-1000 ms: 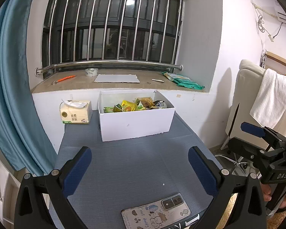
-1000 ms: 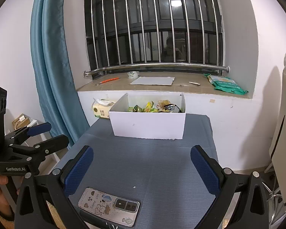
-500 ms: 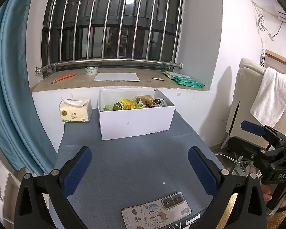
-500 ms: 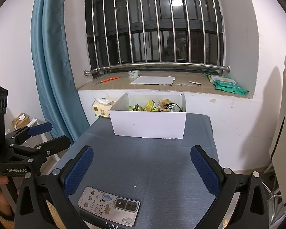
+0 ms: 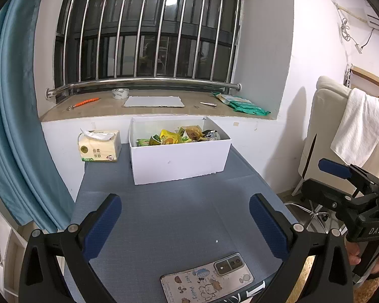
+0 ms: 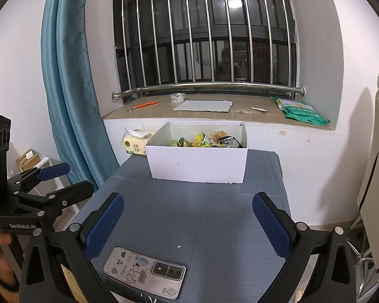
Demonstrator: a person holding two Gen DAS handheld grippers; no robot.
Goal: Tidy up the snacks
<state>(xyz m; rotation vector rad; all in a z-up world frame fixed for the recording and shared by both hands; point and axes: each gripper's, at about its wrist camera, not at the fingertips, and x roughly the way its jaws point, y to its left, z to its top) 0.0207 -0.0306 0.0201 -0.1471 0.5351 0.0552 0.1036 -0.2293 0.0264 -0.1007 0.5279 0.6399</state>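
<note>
A white box [image 5: 179, 157] stands at the far end of the blue-grey table [image 5: 169, 212], against the wall. Several snack packets [image 5: 175, 137] in yellow, green and silver wrappers lie inside it. The box [image 6: 198, 162] and its snacks [image 6: 207, 140] also show in the right wrist view. My left gripper [image 5: 185, 223] is open and empty over the near half of the table. My right gripper [image 6: 188, 223] is open and empty, held at a similar distance. The right gripper also shows at the right edge of the left wrist view [image 5: 351, 189], and the left gripper at the left edge of the right wrist view [image 6: 50, 184].
A phone [image 5: 207, 279] in a cartoon case lies at the near table edge, also in the right wrist view [image 6: 145, 271]. A tissue pack [image 5: 99, 145] sits left of the box. The windowsill [image 5: 154, 107] holds tape, paper and a green bag. A chair with a towel [image 5: 353, 126] stands right.
Both grippers have stayed open and nearly still. The view has shifted only slightly; nothing on the table moved.
</note>
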